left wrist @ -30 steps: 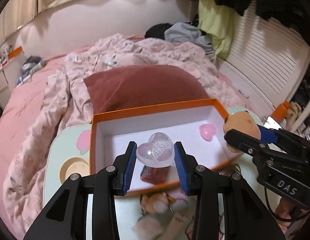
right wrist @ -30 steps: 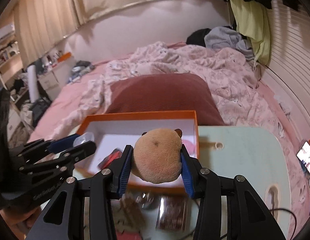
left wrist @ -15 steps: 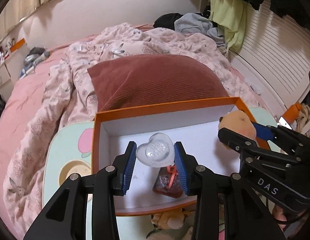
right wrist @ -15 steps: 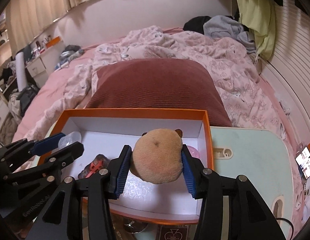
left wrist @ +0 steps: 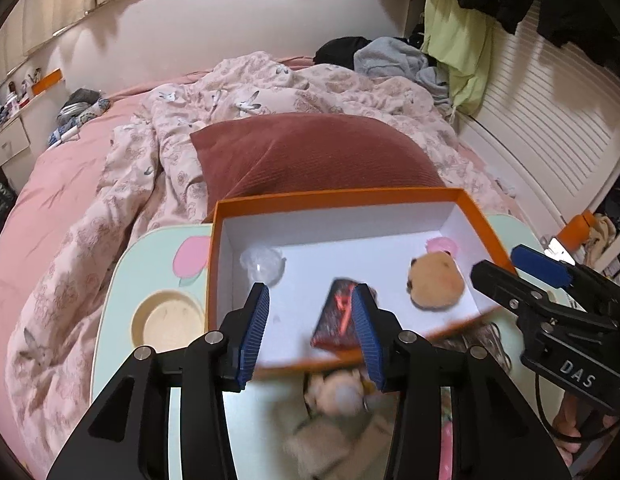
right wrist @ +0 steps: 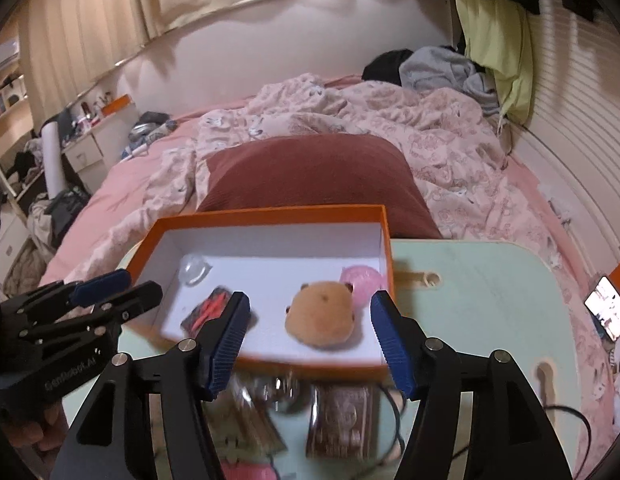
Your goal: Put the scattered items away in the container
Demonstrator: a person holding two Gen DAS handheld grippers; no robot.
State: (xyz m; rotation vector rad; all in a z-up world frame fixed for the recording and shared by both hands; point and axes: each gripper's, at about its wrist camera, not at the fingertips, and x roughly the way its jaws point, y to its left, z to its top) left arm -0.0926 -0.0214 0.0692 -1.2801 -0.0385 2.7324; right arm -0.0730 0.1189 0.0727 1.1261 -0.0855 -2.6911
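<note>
Both tongs are opening, empty, over the orange box [left wrist: 484, 227]: left tongs [left wrist: 312, 328], right tongs [right wrist: 310, 334]. Only the right view is showing a phone [right wrist: 606, 306].

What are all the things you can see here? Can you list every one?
Box: one, orange outside, white inside, on the table.
Clear heart: one, see-through, box's far left corner.
Plush toy: one, tan and round, in the box, right of middle.
Pink ball: one, pink, in the box behind the plush toy.
Dark packet: one, dark red, in the box near its front wall.
Table: one, pale green, over the bed.
Loose items: several, blurred, on the table before the box.
Pillow: one, dark red, behind the box.
Quilt: one, pink floral, on the bed.
Phone: one, lit screen, far right.
Left gripper: black, blue pads, jaws opening, empty.
Right gripper: same, jaws opening, empty.
</note>
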